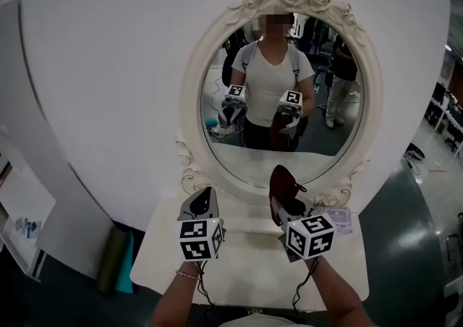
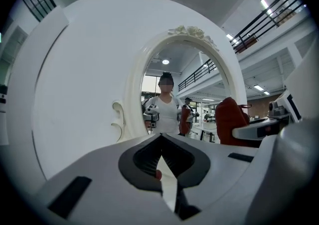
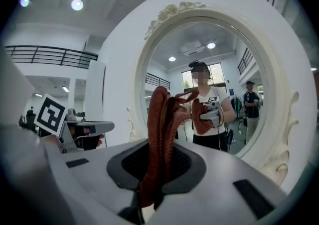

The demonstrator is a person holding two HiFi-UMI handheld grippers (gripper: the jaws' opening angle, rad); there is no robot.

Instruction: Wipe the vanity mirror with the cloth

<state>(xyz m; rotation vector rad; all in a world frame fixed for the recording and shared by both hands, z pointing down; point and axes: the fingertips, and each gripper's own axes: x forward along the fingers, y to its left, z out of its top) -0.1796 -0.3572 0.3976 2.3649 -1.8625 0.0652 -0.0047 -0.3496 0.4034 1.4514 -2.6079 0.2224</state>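
The vanity mirror (image 1: pixel 282 112) is an oval glass in a white ornate frame (image 1: pixel 189 101) with roses on top, standing on the white table (image 1: pixel 239 278). A dark red cloth (image 1: pixel 283 184) sticks up from my right gripper (image 1: pixel 286 201), which is shut on it just in front of the mirror's lower edge. In the right gripper view the cloth (image 3: pixel 160 134) hangs bunched between the jaws, with the mirror (image 3: pixel 224 59) close ahead. My left gripper (image 1: pixel 202 201) hovers beside it to the left, shut with nothing held. The left gripper view shows its jaws (image 2: pixel 160 142) meeting, facing the mirror (image 2: pixel 174 84).
A large white rounded panel (image 1: pixel 108 65) backs the mirror. A small printed packet (image 1: pixel 338 218) lies on the table at the right. A green roll (image 1: pixel 116 260) leans on the floor at the left, by a white shelf (image 1: pixel 22 217).
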